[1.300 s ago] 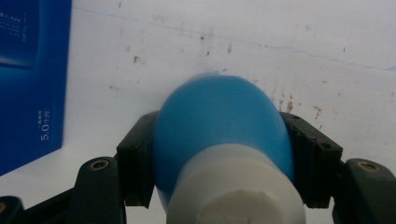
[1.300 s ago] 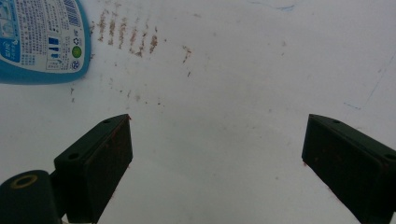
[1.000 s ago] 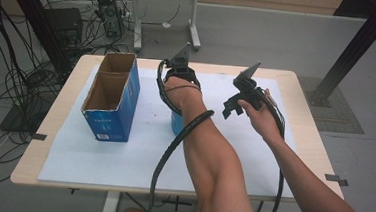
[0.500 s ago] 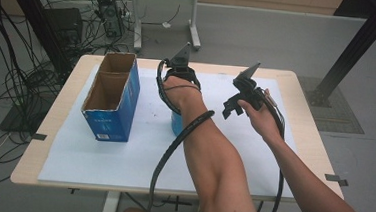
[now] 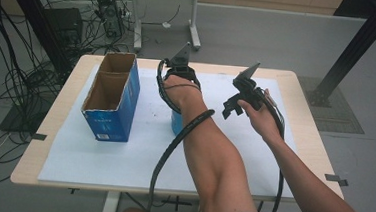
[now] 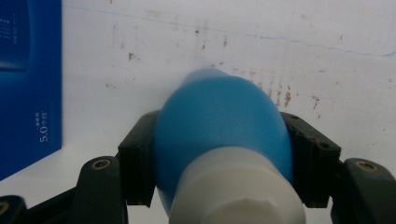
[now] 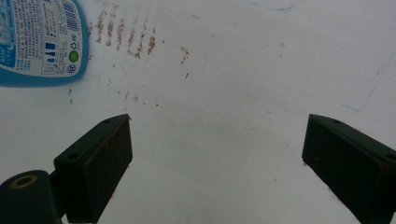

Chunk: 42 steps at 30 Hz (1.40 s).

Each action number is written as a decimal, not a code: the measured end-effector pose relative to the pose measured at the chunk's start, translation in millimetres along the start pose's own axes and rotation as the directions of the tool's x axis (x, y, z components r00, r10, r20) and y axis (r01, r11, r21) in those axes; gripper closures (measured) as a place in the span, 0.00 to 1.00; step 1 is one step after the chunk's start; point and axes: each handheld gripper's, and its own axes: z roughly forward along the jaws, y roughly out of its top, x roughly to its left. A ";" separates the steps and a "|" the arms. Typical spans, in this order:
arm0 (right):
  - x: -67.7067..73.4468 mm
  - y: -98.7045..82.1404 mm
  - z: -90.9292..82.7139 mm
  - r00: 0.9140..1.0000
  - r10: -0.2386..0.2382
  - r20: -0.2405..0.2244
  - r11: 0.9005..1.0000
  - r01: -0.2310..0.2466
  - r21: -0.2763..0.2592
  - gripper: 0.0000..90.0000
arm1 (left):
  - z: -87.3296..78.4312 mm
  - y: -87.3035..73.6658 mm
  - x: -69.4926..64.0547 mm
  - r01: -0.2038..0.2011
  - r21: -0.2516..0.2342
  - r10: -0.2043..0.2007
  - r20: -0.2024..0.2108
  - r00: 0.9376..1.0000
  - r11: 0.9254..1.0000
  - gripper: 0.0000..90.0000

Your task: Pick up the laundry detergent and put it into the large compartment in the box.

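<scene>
Grasp: I have the left claw (image 6: 219, 154) pinching the blue bottle (image 6: 219, 121), one black jaw pressed against each flank of its body just past the white cap (image 6: 238, 191).
Bottle position: from the high view the blue bottle (image 5: 177, 121) sits near the middle of the white mat (image 5: 122, 156) on the table (image 5: 304, 129), mostly hidden under my left hand (image 5: 179, 88); I cannot tell whether it rests on the mat or is already lifted.
Right claw: the right claw (image 7: 217, 154) is spread wide with nothing between its jaws, looking down on bare, speckled mat, and a labelled corner of the bottle shows at the edge of its view.
Right hand: it hovers above the mat, near the left hand but apart from it (image 5: 256, 111).
Box: the blue cardboard box (image 5: 111, 98) stands open-topped at the left of the mat, well apart from the bottle, and looks empty as far as I can see into it.
Done: the pick looks secured, I judge.
Left: carrying the bottle over to the box and lowering it in, if that is where it goes; nothing of that has started.
</scene>
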 end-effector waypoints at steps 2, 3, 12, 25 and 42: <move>-0.5 -0.3 -0.4 1.000 0.001 0.000 1.000 -0.001 0.000 0.09 | 0.1 -1.1 0.0 0.000 -0.005 0.000 0.001 1.000 1.000 0.41; -0.5 -0.4 -0.5 1.000 0.000 0.000 1.000 0.000 0.000 0.09 | 0.0 -1.3 -0.3 -0.008 -0.006 0.008 -0.001 1.000 1.000 0.41; 1.4 0.8 1.2 1.000 -0.003 0.002 1.000 0.003 0.004 0.09 | 0.0 -2.4 -2.4 -0.021 -0.014 0.021 -0.007 1.000 1.000 0.41; 1.4 1.9 2.0 1.000 -0.004 0.001 1.000 0.004 0.006 0.09 | -0.2 -1.2 -2.7 -0.032 -0.010 0.032 -0.009 0.999 0.999 0.42; -0.1 2.6 2.4 1.000 -0.001 -0.003 1.000 0.001 0.006 0.09 | -0.2 0.6 -8.2 -0.055 -0.008 0.054 -0.020 0.998 0.998 0.42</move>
